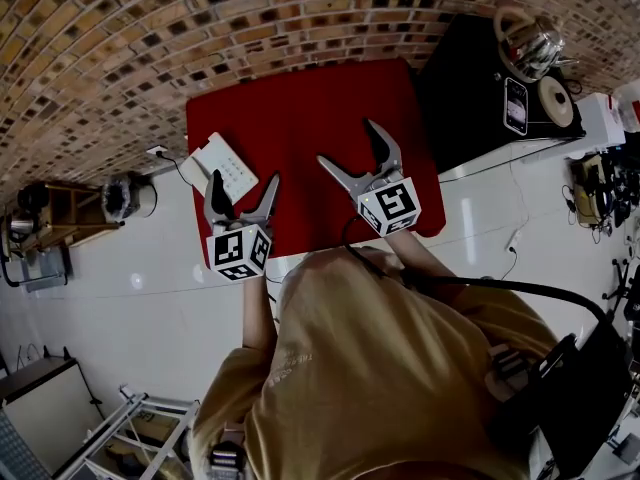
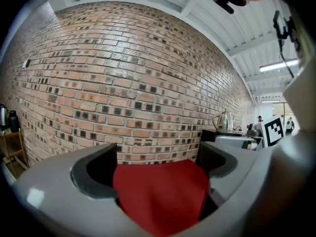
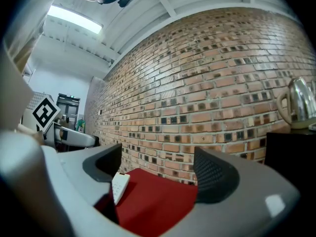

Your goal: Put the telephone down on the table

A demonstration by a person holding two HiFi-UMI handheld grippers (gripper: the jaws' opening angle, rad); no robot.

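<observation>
A white telephone lies flat at the left edge of the red table, its cord trailing off to the left. My left gripper hovers just beside the phone's near edge, open with only red table showing between its jaws. My right gripper is open over the middle of the table and holds nothing. In the right gripper view the telephone shows past the left jaw, well apart from the gripper. The left gripper view does not show the phone.
A brick wall runs behind the table. A black cabinet with a metal kettle stands to the right. A small wooden shelf sits far left. Cables lie on the white floor.
</observation>
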